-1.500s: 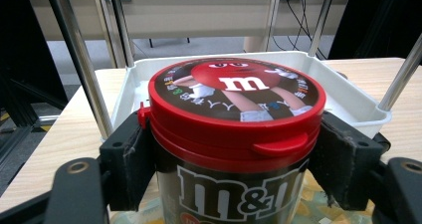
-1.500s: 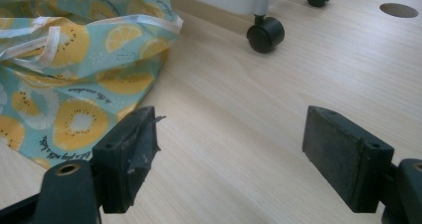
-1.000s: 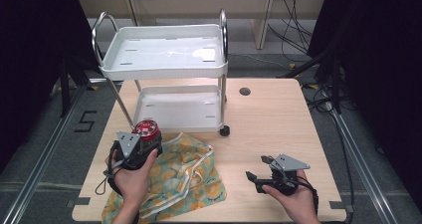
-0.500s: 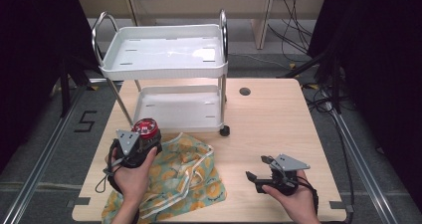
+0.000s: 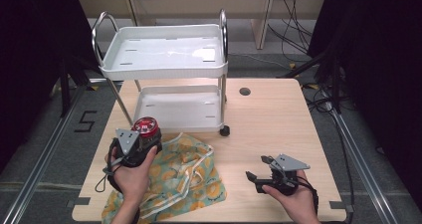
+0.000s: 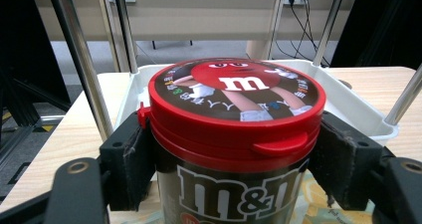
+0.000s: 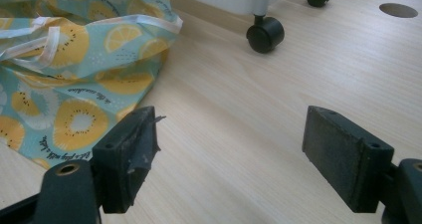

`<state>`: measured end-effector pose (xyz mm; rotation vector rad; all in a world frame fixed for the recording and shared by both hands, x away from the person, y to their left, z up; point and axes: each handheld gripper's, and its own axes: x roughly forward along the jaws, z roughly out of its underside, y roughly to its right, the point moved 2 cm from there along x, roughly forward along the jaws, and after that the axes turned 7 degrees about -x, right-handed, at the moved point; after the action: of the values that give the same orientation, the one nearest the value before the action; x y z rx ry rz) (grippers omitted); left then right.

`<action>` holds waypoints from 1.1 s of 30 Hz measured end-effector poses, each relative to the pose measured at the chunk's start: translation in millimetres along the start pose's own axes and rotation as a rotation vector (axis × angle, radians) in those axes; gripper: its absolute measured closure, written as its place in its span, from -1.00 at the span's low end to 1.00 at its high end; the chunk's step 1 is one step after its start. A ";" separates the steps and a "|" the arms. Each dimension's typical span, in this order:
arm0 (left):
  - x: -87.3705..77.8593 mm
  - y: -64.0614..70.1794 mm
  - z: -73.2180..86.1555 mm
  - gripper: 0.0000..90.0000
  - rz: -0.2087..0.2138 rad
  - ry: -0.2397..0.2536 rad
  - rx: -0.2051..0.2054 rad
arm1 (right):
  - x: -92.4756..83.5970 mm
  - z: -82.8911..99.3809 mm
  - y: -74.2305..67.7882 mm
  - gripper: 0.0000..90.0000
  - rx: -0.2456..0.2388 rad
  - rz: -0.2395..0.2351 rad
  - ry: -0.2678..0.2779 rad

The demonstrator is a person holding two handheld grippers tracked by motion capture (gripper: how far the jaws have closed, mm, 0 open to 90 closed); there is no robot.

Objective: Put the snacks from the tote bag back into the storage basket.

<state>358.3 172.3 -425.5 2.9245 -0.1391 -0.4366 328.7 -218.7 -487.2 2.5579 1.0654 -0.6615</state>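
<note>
Near the left edge of the table (image 5: 278,114), just in front of the white cart (image 5: 164,55), an M&M's canister (image 5: 146,129) with a red lid stands upright in the grip of the left gripper (image 5: 141,140). In the left gripper view the two black jaws press against opposite sides of the canister (image 6: 234,134) just below its lid rim, closed as far as its width allows. The lid's printed top faces up, with its small tab toward the camera. The canister's base is hidden in the views, so whether it rests on the table or is lifted cannot be told. Directly behind it lies the cart's lower tray (image 6: 348,104), with the cart's chrome posts rising on both sides.

A fruit-print cloth bag (image 5: 184,179), teal with lemon and kiwi slices and pale straps, lies crumpled on the table beside the left hand (image 5: 132,176), reaching toward the near edge.

Well apart, near the table's near right corner, the right gripper (image 5: 256,176) is held low over bare wood. Its jaws stand wide apart with nothing between them, as the right gripper view shows; beyond them lie the bag's edge (image 7: 74,84) and a black cart caster (image 7: 265,35). A round hole (image 5: 244,91) sits in the tabletop by the cart's right side.
</note>
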 end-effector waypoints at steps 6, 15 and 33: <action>1.0 0.7 -2.4 -0.43 0.000 0.002 -0.001 | 0.0 0.1 0.4 -0.50 -0.003 -0.004 -0.005; 0.9 1.5 -6.2 -0.43 0.001 0.008 -0.009 | 0.1 0.1 0.2 -0.50 -0.001 0.001 0.000; 3.8 1.5 -10.2 -0.43 -0.011 0.014 -0.012 | 0.1 0.4 -2.7 -0.50 0.030 -0.003 -0.010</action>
<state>364.8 172.1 -416.6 2.9176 -0.1189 -0.4174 326.7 -217.0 -487.9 2.5758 1.0643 -0.6960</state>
